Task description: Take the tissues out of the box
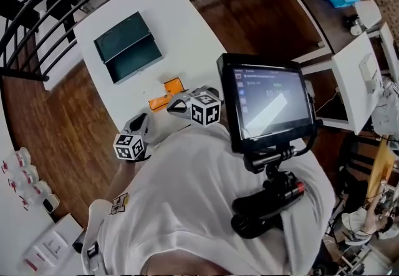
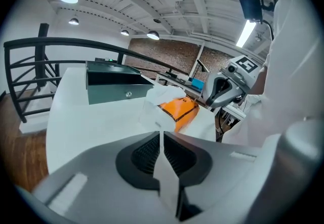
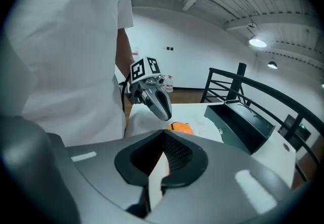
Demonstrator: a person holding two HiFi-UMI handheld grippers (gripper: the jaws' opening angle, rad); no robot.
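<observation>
Orange tissue pack point(image 1: 166, 94) lies mid-frame in head view on the white bench point(image 1: 181, 25), just below the open green box point(image 1: 128, 46), long axis lower left to upper right. My right gripper point(image 1: 171, 106) is nearer, tip just beside the pack's right end; left gripper point(image 1: 142, 122) sits further to the lower left. Left is clamped on a white tissue point(image 2: 152, 102) running up to the pack, right is closed too, w/ a white strip in its seam, prob. tissue but can't be sure.
</observation>
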